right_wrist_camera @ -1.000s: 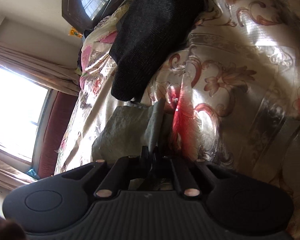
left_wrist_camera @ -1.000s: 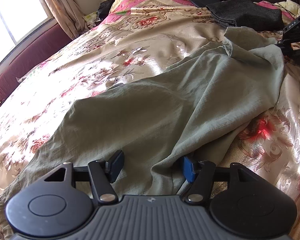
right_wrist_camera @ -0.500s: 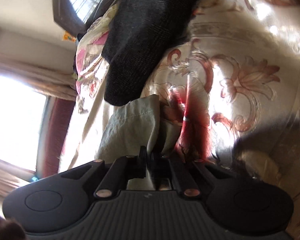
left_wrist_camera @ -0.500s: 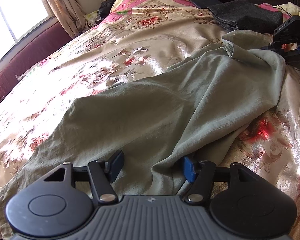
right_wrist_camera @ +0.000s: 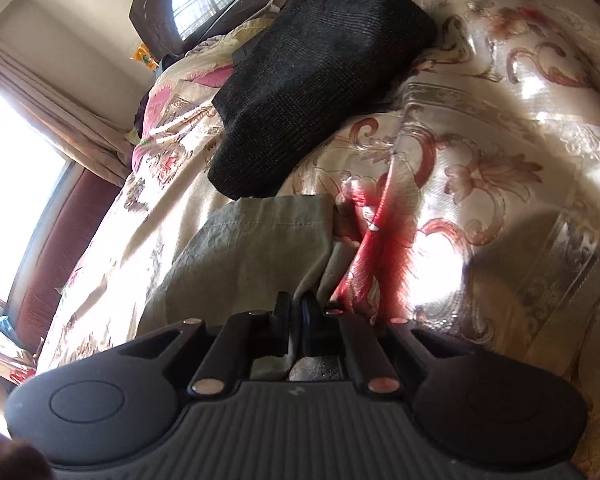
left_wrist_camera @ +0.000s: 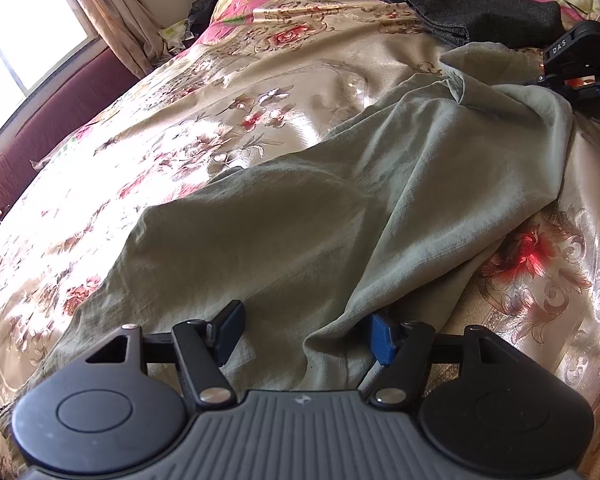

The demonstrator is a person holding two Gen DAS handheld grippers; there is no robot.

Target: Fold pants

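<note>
While your left gripper (left_wrist_camera: 304,332) hovers with jaws wide over the pants (left_wrist_camera: 300,220) on the bed (left_wrist_camera: 180,120), your right gripper (right_wrist_camera: 296,308), at 2 o'clock, pinches their hem.

My matt, crinkled cloth pants (left_wrist_camera: 300,216) lie on glossy satin bedspread (left_wrist_camera: 228,92); a coarse dark woven garment (right_wrist_camera: 312,80) beyond.

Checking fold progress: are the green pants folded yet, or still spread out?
Still spread, unfolded: the green pants lie lengthwise across the bedspread, rumpled, right gripper pinching the far end.
</note>
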